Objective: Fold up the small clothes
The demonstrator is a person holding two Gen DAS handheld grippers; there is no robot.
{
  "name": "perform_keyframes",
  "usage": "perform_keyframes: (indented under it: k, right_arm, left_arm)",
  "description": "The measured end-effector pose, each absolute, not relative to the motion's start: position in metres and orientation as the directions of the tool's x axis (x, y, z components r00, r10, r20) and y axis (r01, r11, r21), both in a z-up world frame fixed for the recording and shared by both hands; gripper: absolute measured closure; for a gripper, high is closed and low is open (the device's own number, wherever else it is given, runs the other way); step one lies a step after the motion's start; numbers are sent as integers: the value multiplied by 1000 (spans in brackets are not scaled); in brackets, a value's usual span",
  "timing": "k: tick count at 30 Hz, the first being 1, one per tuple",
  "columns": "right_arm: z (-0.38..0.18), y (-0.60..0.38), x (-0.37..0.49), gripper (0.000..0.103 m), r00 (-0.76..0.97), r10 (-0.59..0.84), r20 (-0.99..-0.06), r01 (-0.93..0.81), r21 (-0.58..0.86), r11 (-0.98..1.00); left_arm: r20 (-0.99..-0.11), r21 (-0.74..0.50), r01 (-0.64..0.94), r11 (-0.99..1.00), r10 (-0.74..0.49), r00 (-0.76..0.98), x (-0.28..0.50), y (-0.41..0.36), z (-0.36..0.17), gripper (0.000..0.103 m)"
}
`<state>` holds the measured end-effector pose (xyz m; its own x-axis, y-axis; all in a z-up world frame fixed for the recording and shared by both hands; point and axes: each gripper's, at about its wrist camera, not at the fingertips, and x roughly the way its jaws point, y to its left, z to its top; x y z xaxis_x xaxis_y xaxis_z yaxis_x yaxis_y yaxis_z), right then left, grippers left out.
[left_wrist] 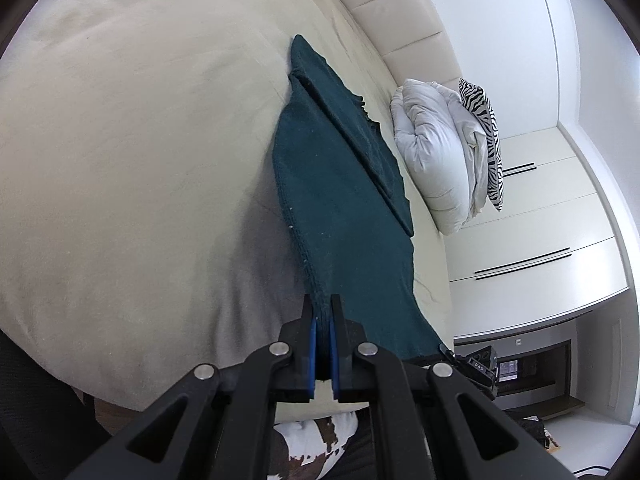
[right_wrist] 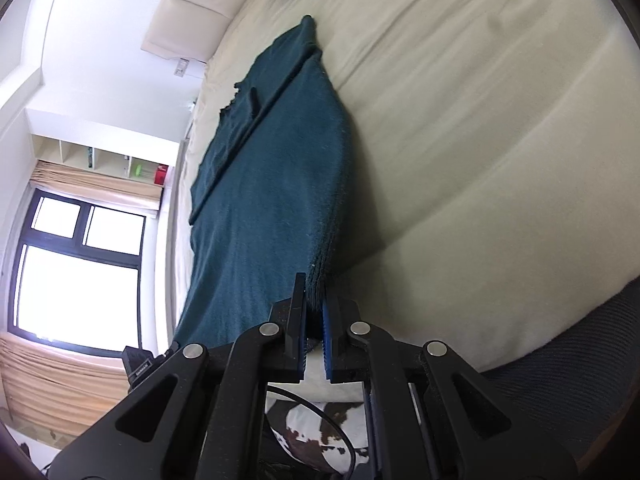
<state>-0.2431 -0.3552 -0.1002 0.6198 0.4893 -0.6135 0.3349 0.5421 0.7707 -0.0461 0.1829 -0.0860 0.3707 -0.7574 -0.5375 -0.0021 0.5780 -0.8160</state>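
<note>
A dark teal garment (left_wrist: 340, 200) lies stretched across the cream bed sheet (left_wrist: 140, 140), its far part folded over in a flat strip. My left gripper (left_wrist: 322, 310) is shut on the garment's near hem, with the cloth pinched between the blue pads. In the right wrist view the same teal garment (right_wrist: 272, 184) runs away from me, and my right gripper (right_wrist: 317, 284) is shut on its other near corner. Both held corners are raised a little off the sheet, and the far end rests on the bed.
A folded white duvet (left_wrist: 432, 152) and a zebra-print pillow (left_wrist: 486, 136) lie at the head of the bed by the padded headboard (left_wrist: 400, 20). White wardrobe doors (left_wrist: 540, 208) stand beyond. A window (right_wrist: 72, 272) with beige curtains is on the left. A dark chair edge (right_wrist: 580, 344) is near.
</note>
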Motion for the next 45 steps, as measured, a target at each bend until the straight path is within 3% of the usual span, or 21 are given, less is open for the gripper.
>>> perform_keyframes:
  k: [15,22,32,45]
  right_arm:
    - [-45,-372,-174,98,756,501,-421,205,879,430]
    - [-25,-390,-105,98,780,464,-420,203,871,448]
    - [-21,-426,22,98,794,400,-459,244,842,482]
    - [-79,-455,152,98,772,356,-527,331,811,482]
  left_arm:
    - [-362,-905,38,424,-813,456,40,171,-30,97]
    - [-335,-915,27,403,-792,510,121,159,-22,97]
    - [-366,-899,5,437,-758,539,223,142,-25,97]
    - [-480,-847,-92,523,-682,552,328,124,-71,97]
